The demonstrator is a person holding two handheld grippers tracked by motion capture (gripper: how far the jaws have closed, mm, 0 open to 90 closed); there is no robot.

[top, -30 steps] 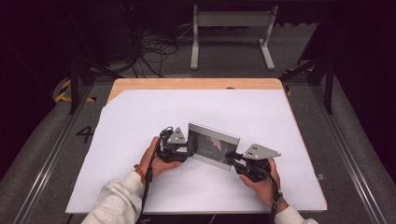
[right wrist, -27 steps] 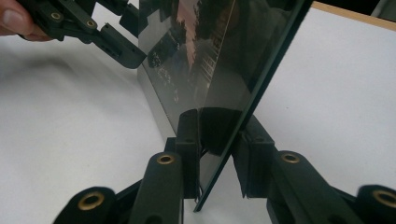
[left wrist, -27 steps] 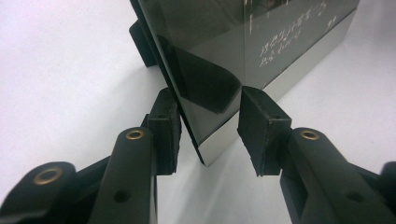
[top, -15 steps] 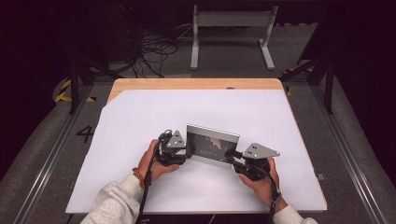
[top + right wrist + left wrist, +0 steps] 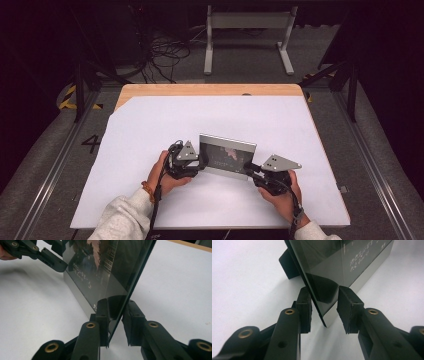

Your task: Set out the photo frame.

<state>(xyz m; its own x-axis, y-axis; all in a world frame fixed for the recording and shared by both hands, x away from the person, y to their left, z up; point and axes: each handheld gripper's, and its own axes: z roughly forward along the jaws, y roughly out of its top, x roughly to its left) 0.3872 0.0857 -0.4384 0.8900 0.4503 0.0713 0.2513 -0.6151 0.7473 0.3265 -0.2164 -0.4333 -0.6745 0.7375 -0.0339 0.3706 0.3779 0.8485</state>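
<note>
Framed glass panel (image 5: 227, 156) stands tilted at lower centre of the surface (image 5: 150, 125); left gripper (image 5: 324, 312) straddles its corner ungripped while its jaws have just been closing, right gripper (image 5: 115, 322) seemingly barely pinching, so the panel may slip or topple.

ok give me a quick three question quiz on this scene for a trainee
1. True or false: the picture frame lies flat on the table.
2. What stands between the left gripper's fingers?
3. The table is covered by: A white sheet, B green cloth, C metal tray.
Key: 1 false, it stands upright. 2 the frame's end; the fingers have just been closing, one not touching it. 3 A.
</note>
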